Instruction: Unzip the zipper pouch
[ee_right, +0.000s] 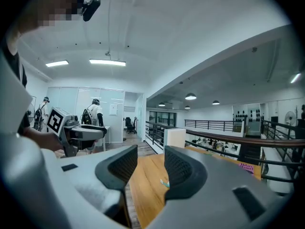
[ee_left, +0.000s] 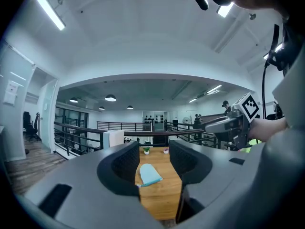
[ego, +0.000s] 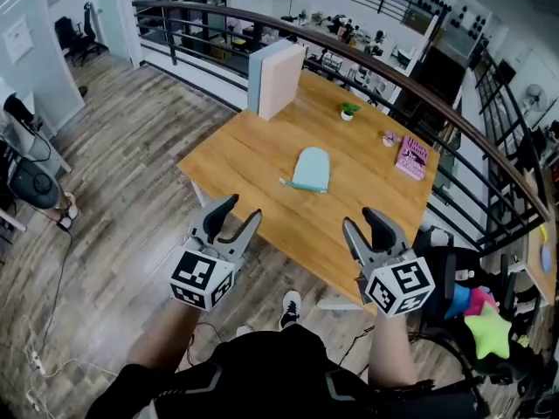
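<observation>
- The zipper pouch [ego: 310,169], light blue, lies flat near the middle of the wooden bench [ego: 253,160], at the centre of the head view.
- The left claw [ego: 243,209], at lower left, has its jaws apart and empty; in its own view the pouch shows far off through the gap.
- The right claw [ego: 360,219], at lower right, also has its jaws apart and grips nothing.
- Both claws hang at the near bench edge, well apart from the pouch.
- A pink book [ego: 412,158] lies at the right of the bench, with a small pinkish thing [ego: 389,137], maybe a pot, beside it.
</observation>
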Tool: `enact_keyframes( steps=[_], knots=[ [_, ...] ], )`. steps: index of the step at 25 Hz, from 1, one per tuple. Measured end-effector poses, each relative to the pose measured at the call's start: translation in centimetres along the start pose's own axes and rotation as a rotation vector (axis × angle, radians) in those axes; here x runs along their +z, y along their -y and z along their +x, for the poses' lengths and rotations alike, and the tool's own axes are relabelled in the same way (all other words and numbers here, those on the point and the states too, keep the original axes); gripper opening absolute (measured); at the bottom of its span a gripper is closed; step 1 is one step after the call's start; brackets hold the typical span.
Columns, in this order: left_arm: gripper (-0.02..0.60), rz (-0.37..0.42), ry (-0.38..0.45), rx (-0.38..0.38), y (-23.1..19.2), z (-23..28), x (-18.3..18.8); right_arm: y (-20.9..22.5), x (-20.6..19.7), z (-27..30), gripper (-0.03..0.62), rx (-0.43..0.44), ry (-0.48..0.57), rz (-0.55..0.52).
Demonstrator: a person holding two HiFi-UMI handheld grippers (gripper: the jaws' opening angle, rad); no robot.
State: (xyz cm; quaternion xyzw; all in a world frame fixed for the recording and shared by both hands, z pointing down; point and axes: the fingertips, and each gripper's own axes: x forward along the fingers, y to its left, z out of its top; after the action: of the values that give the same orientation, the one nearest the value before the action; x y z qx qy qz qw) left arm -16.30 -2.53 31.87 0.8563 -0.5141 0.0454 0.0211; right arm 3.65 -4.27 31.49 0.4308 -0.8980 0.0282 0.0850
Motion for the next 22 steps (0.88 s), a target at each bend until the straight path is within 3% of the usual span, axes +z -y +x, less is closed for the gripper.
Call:
enact_keyframes(
  steps=[13,22],
  knots=[
    [0.213,0.031,-0.025,0.021,-0.2,12.4,1.9,10.7,1.4,6.6,0.187,0.093,0.038,0.001],
    [0.213,0.018,-0.092,0.042,0.1,17.9,-0.2,15.6,-1.2,10.4,0.17,0.154,-0.002,0.018]
  ],
)
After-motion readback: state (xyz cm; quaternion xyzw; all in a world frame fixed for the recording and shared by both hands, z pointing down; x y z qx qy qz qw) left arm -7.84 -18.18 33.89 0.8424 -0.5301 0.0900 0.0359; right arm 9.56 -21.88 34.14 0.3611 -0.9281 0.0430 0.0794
